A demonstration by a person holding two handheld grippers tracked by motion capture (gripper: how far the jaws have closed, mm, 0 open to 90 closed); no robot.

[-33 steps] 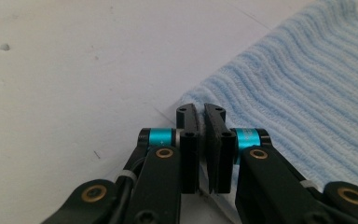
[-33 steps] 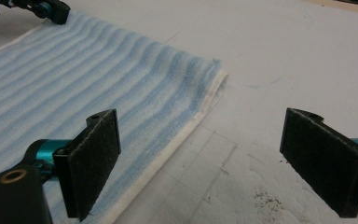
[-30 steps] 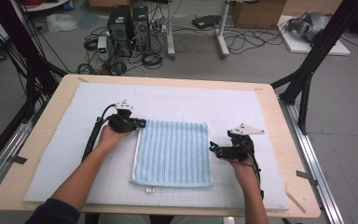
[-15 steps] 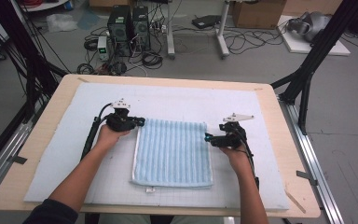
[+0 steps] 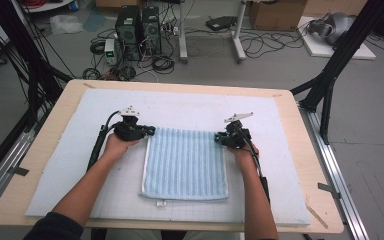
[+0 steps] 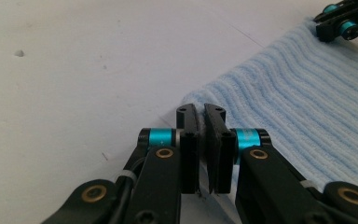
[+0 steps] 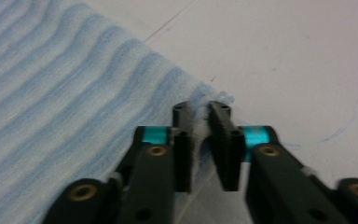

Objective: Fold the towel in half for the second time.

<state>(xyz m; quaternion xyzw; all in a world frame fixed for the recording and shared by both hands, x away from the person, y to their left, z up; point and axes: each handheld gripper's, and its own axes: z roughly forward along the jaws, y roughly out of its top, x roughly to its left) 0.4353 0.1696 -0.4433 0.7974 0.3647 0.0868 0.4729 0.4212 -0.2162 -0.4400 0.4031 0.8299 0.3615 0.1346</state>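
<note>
Beyond the table's far edge, computer towers (image 5: 137,22) and tangled cables (image 5: 265,45) sit on a grey floor, and black frame legs stand at either side. On the wooden table (image 5: 310,165) lies a white padded mat (image 5: 190,107), and near the middle of that mat a light blue ribbed towel (image 5: 185,165) is spread flat, its small white tag poking out at the edge nearest the person.

Taking the towel as the landmark: the left gripper (image 5: 147,131) sits at its far left corner, held by the person's left hand (image 5: 117,145). In the left gripper view, the left gripper (image 6: 204,114) has its jaws drawn nearly together right at the towel's corner; whether cloth is actually pinched between them cannot be told, since the corner lies just behind the tips.

The right gripper (image 5: 219,138) sits at the towel's far right corner, with the right hand (image 5: 242,152) behind it. Its jaws have just been closing. In the right gripper view the right gripper (image 7: 200,112) shows pale blue cloth bunched between the two black jaws, so they are clamped on that frayed corner.

Both forearms come in from the towel's near side, one along each of its side edges. Between the two corners the towel's far edge runs straight, and the rest of the cloth rests flat on the mat.
</note>
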